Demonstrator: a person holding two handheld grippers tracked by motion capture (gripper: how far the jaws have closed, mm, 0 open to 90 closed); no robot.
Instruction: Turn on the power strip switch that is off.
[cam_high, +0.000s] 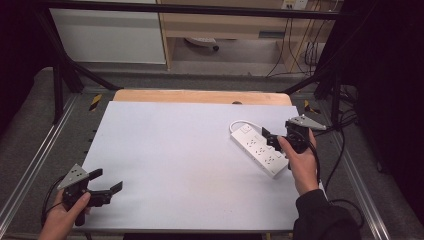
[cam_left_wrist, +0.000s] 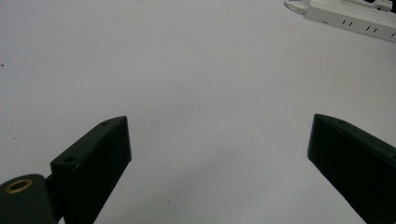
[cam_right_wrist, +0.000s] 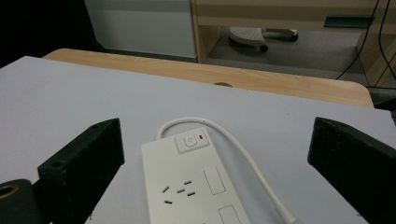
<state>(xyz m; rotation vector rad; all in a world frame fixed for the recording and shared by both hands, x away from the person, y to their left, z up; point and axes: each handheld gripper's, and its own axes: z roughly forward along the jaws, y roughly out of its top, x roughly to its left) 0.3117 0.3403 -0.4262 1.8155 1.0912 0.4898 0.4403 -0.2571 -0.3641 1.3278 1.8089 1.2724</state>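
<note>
A white power strip (cam_high: 259, 149) lies at an angle on the right part of the white table mat (cam_high: 180, 160), with its short white cable (cam_high: 240, 122) looping off its far end. My right gripper (cam_high: 270, 139) hovers over the strip's right side, open, with nothing between its jaws. In the right gripper view the strip (cam_right_wrist: 191, 186) lies below and between the spread jaws, its switch (cam_right_wrist: 191, 140) and cable (cam_right_wrist: 243, 154) plain to see. My left gripper (cam_high: 106, 180) rests open near the mat's front left corner. Its own view shows bare mat ahead and the strip (cam_left_wrist: 355, 18) far off.
A wooden table edge (cam_high: 200, 96) borders the mat at the back. Black frame posts (cam_high: 57, 75) stand at both back corners. Loose black cables (cam_high: 345, 145) hang off the right side. A wooden shelf (cam_high: 225, 25) and a chair base (cam_high: 202, 42) stand beyond the table.
</note>
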